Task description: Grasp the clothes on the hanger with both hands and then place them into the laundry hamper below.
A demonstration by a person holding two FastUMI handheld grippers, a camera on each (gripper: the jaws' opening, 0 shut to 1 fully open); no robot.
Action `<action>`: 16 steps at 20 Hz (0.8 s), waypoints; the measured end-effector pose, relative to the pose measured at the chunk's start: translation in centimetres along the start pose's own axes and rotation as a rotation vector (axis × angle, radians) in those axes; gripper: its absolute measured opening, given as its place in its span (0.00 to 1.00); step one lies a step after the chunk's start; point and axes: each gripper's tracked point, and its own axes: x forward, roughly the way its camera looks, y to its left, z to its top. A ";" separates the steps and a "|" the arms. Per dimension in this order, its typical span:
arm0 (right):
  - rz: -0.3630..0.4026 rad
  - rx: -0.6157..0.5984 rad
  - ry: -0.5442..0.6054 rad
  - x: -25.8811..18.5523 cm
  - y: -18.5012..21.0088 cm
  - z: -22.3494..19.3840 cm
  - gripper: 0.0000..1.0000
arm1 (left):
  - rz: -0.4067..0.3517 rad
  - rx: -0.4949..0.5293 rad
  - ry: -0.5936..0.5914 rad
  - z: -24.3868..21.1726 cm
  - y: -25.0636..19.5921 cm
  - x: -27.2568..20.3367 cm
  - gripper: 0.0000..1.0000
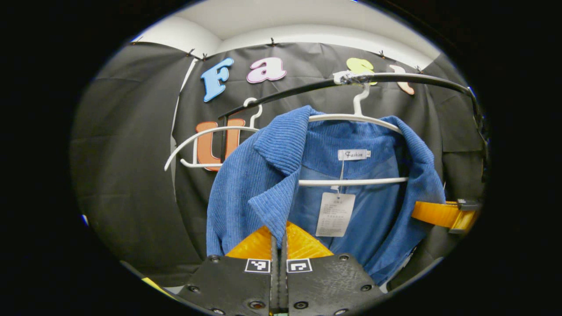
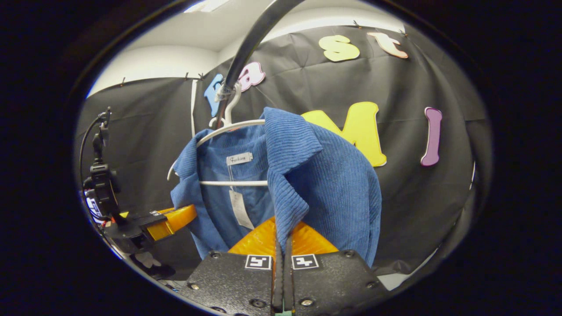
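In the middle of both views, the blue ribbed corduroy jacket (image 1: 263, 184) hangs on a white plastic hanger (image 1: 351, 117). The left gripper (image 1: 279, 239) and right gripper (image 2: 283, 239) each pinch a lapel. Next, lift it off gently.

Both views looked slightly upward from close range at the blue jacket (image 1: 246, 184) filling mid-frame. The left gripper view faced one lapel, the right gripper view the other (image 2: 333, 175). They shared its white hanger (image 1: 351, 117) and the rail (image 1: 395, 78) above.
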 end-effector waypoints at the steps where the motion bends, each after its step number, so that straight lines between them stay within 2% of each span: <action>1: 0.002 0.002 -0.010 -0.2 0.0 0.2 0.04 | -0.004 0.000 -0.009 0.5 0.0 -0.4 0.00; 2: 0.013 0.007 -0.021 -0.3 0.2 0.5 0.04 | -0.011 -0.001 -0.021 1.0 0.1 -0.9 0.05; 6: 0.083 0.083 -0.049 -0.7 0.8 1.4 0.04 | -0.015 -0.002 -0.064 3.4 1.3 -2.0 0.05; 8: 0.085 0.111 -0.053 -0.8 0.2 1.8 0.04 | -0.009 -0.002 -0.082 4.6 2.3 -2.4 0.05; 9: 0.081 0.115 -0.059 -0.7 -0.1 2.2 0.04 | 0.003 0.006 -0.089 5.1 3.0 -2.5 0.00; 10: 0.079 0.118 -0.066 -0.5 -0.5 2.6 0.04 | 0.013 0.012 -0.094 5.6 3.7 -2.4 0.00; 11: 0.084 0.128 -0.073 -0.3 -0.6 3.2 0.04 | 0.022 0.012 -0.099 6.1 4.4 -2.3 0.05; 12: 0.092 0.145 -0.079 -0.2 -0.8 3.5 0.04 | 0.027 0.008 -0.099 6.5 5.0 -2.1 0.00; 15: 0.127 0.221 -0.077 -0.1 -1.9 3.8 0.04 | 0.043 0.005 -0.099 7.0 6.2 -1.5 0.05; 16: 0.131 0.241 -0.072 -0.1 -2.2 3.7 0.04 | 0.045 0.007 -0.099 7.1 6.3 -1.5 0.00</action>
